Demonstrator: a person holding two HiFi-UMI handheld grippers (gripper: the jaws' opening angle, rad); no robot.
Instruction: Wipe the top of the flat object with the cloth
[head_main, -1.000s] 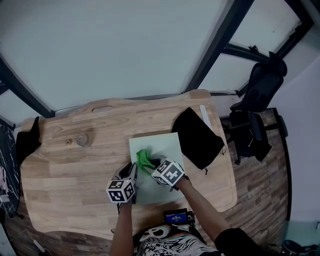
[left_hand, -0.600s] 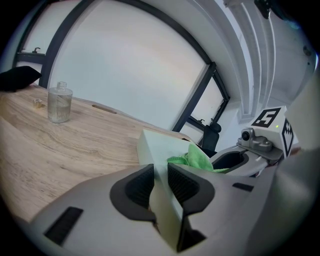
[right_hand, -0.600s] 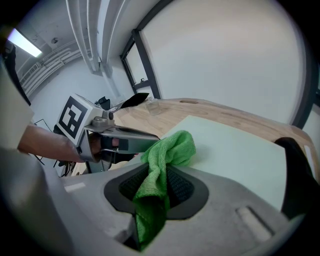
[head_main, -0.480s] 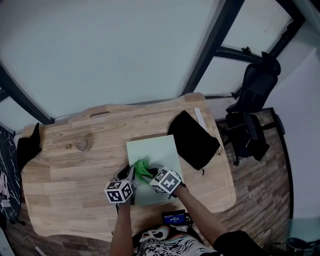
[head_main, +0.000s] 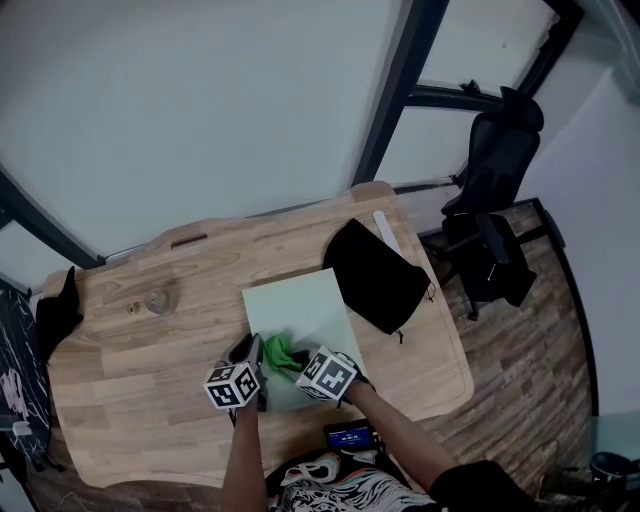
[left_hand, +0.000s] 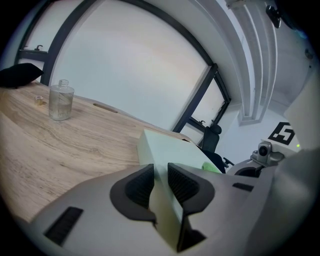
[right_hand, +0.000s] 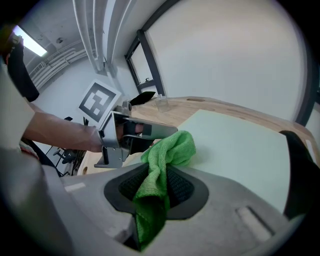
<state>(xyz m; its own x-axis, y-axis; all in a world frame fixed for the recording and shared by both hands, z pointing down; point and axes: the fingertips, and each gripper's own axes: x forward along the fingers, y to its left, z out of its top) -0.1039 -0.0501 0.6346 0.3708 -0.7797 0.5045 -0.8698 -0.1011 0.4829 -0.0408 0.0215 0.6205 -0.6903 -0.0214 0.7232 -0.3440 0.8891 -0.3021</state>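
Looking steeply down, a person stands at a light wooden table (head_main: 130, 350). A pale green flat board (head_main: 295, 300) lies near the table's middle, towards the person.

The left gripper (left_hand: 160, 186) has its two fingers pressed onto the board's near left edge, pinching that edge between them. The right gripper (right_hand: 157, 187) has its fingers closed tight on a bright green cloth (right_hand: 172, 147). The cloth's bunched free end sticks out past the fingertips and rests on the top of the board. It sits in the board's near left part, just beside the left gripper.

A black pouch (head_main: 375, 272) lies on the table to the right of the board. One corner of it meets the board's far right corner, though whether it overlaps is hard to tell.

A clear glass bottle (left_hand: 61, 100) stands upright, well apart to the left of the board. Near it is a tiny object (left_hand: 38, 100), perhaps a cap. A black office chair (head_main: 495, 160) stands on the wooden floor past the table's far right corner.
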